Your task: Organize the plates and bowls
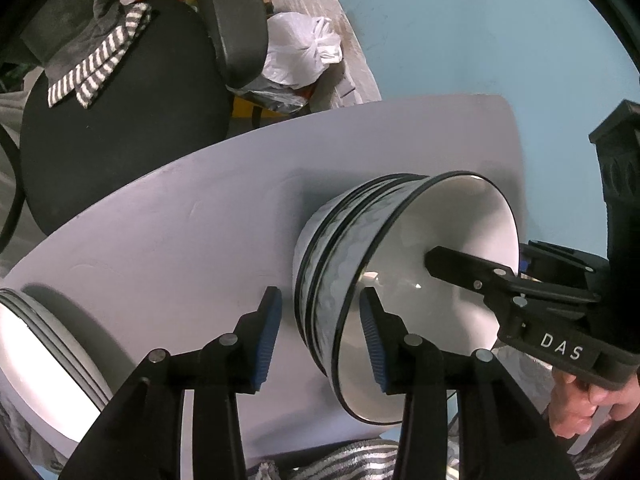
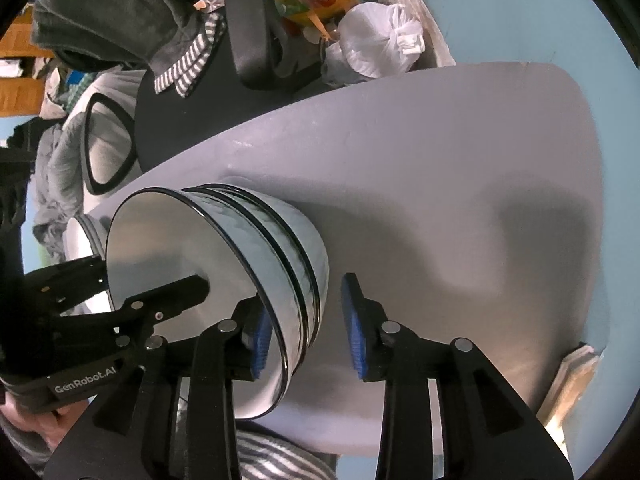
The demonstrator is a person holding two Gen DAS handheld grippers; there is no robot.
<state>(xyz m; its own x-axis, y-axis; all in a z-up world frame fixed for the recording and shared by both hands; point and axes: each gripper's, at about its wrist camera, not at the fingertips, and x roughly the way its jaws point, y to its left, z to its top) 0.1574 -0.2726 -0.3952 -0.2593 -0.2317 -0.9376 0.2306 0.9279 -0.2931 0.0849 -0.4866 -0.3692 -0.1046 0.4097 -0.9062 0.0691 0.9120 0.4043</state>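
Near the tabletop's (image 1: 180, 220) front edge, both spread-jawed grippers, left (image 1: 320, 336) and right (image 2: 306, 328), straddled the nested bowls' (image 1: 344, 264) rim, gripping nothing; glazed ceramic looked heavy, slick, breakable, best pinched at the rim.

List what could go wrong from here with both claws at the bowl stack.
1. Left claw and right claw both straddle the top bowl at its rim, open; uneven closing could tilt it.
2. The bowls are nested; a lower one may lift along, then drop.
3. They sit near the edge of the table; a shove might push them off.
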